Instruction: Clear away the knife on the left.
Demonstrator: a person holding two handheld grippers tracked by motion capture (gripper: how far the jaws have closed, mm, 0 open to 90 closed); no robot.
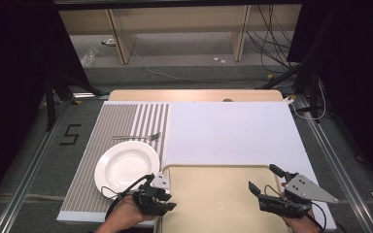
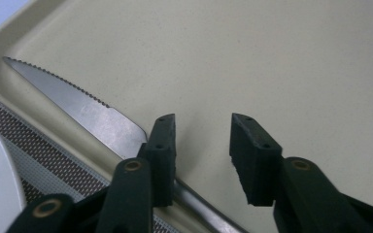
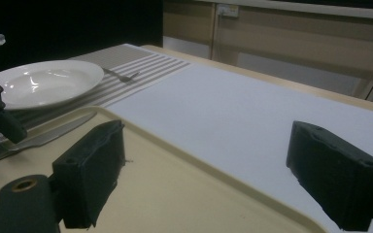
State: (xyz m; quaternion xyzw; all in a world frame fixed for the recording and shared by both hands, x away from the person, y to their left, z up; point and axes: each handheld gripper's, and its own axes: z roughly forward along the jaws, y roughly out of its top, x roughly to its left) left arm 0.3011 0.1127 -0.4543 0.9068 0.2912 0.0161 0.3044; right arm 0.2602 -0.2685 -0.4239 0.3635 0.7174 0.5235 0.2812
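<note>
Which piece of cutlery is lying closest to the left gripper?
The knife, resting along the tray edge right beside the left gripper. The fork lies farther off on the striped mat, beyond the plate.

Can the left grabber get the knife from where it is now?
Probably yes. The knife lies along the tray's left rim, right by the left gripper, passing under one jaw. The jaws stand apart with nothing between them, and nothing blocks the knife; a small sideways shift should straddle it.
</note>
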